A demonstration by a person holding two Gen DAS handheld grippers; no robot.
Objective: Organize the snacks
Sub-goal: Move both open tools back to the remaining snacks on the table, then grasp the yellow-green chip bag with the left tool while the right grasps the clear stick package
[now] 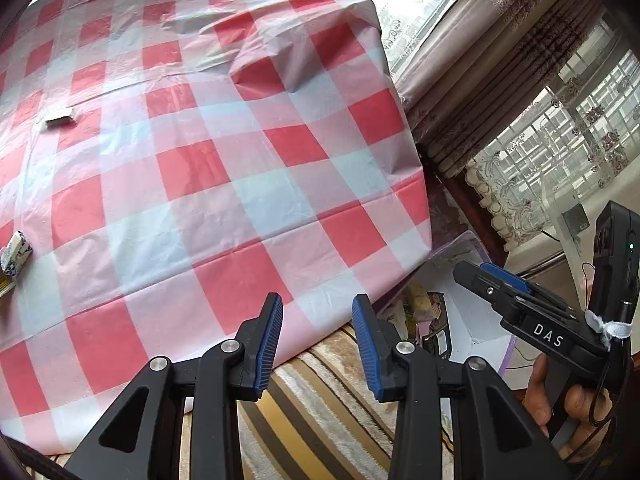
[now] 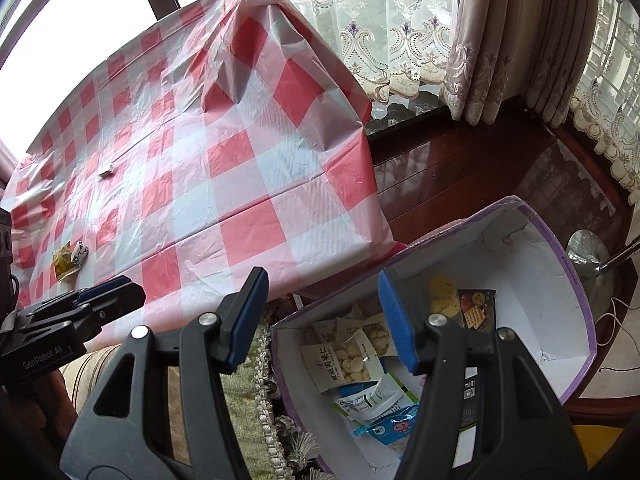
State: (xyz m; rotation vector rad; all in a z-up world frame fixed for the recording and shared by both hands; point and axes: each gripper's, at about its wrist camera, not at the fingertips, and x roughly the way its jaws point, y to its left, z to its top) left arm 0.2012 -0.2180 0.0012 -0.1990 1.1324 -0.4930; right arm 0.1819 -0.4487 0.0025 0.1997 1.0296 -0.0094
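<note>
A white box with a purple rim (image 2: 576, 280) stands on the floor beside the table and holds several snack packets (image 2: 352, 356). My right gripper (image 2: 324, 316) is open and empty above the box's near left edge. My left gripper (image 1: 318, 332) is open and empty over the table's near edge. On the red-and-white checked tablecloth (image 1: 208, 152) lie a small blue-and-white wrapped snack (image 1: 16, 254) next to a yellow packet (image 2: 64, 266), and a small white packet (image 1: 60, 116) farther back. The right gripper also shows in the left wrist view (image 1: 492, 280), the left one in the right wrist view (image 2: 108, 292).
A striped cushion (image 1: 312, 400) lies below the table's near edge. Lace curtains (image 2: 380, 40) and a window run along the far side. Dark wooden floor (image 2: 480, 176) lies right of the table, with a metal stand base (image 2: 588, 252) behind the box.
</note>
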